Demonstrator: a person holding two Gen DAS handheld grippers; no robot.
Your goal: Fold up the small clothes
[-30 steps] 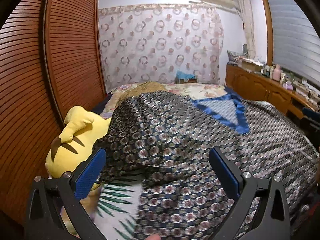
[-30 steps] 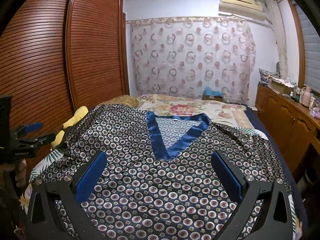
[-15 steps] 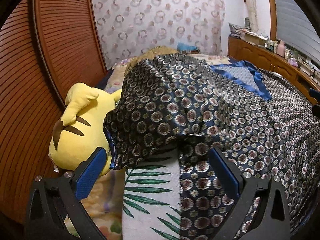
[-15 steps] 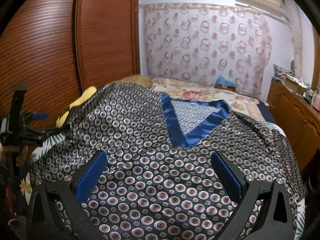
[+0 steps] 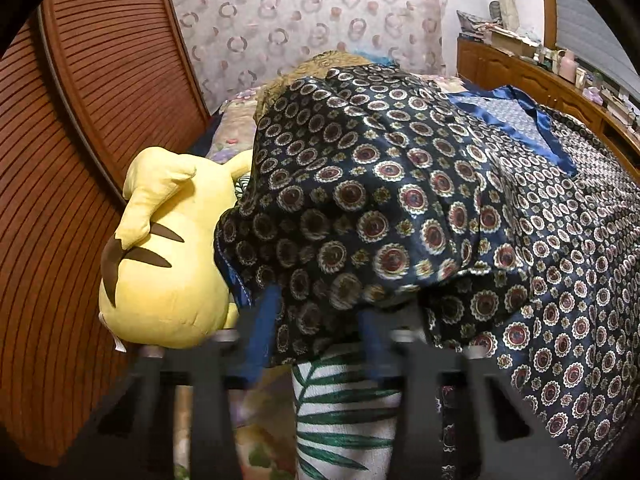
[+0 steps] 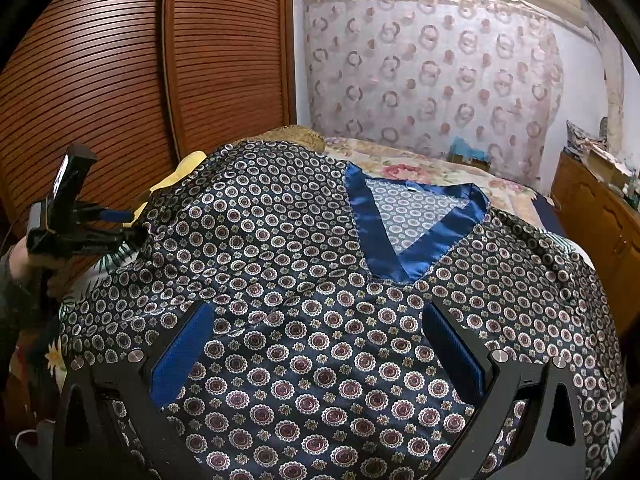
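Observation:
A dark blue satin top (image 6: 304, 280) with round medallion print and a bright blue V-neck (image 6: 404, 232) lies spread face up on the bed. Its left sleeve (image 5: 360, 216) hangs over the bed edge in the left wrist view. My left gripper (image 5: 316, 328) is blurred, its jaws narrowed around the sleeve's hem; the cloth hides the fingertips. It also shows at the far left of the right wrist view (image 6: 132, 224), at the sleeve end. My right gripper (image 6: 320, 344) is open and empty just above the top's lower body.
A yellow plush toy (image 5: 168, 248) sits at the bed's left edge beside the sleeve. A leaf-print cloth (image 5: 344, 408) lies under the sleeve. Brown slatted wardrobe doors (image 6: 120, 80) stand on the left. A wooden dresser (image 6: 600, 224) runs along the right.
My left gripper has moved forward onto the sleeve hem and its jaws have narrowed from wide open. My right gripper has dropped closer to the top and stayed open.

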